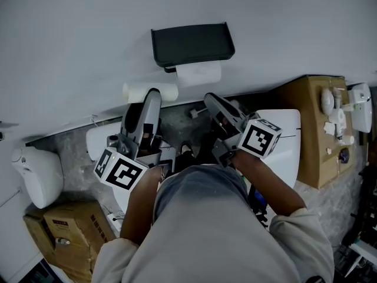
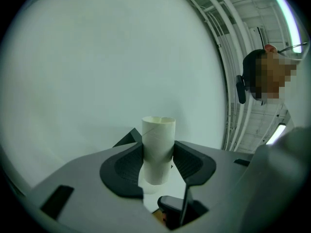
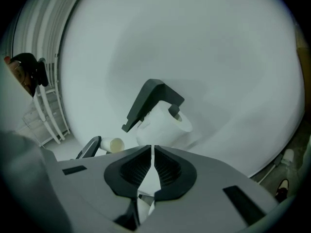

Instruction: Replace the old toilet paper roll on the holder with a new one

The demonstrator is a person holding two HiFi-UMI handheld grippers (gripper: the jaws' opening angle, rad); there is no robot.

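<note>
A black holder (image 1: 191,43) is fixed to the white wall, with a full white paper roll (image 1: 199,72) mounted under it. My left gripper (image 1: 153,94) is shut on an empty cardboard tube (image 1: 134,92), held crosswise just below and left of the holder. In the left gripper view the tube (image 2: 158,130) stands upright between the pads of that gripper (image 2: 158,154). My right gripper (image 1: 211,99) is just below the roll, its jaws shut with nothing between them. The right gripper view has this gripper (image 3: 152,154) pointing at the holder (image 3: 153,98) and roll (image 3: 165,125), a short way off.
A white toilet (image 1: 283,140) sits below the holder. A cardboard box (image 1: 315,128) with small items stands at the right. Another box (image 1: 65,229) and a white container (image 1: 38,175) are at the lower left. The person's body fills the bottom centre.
</note>
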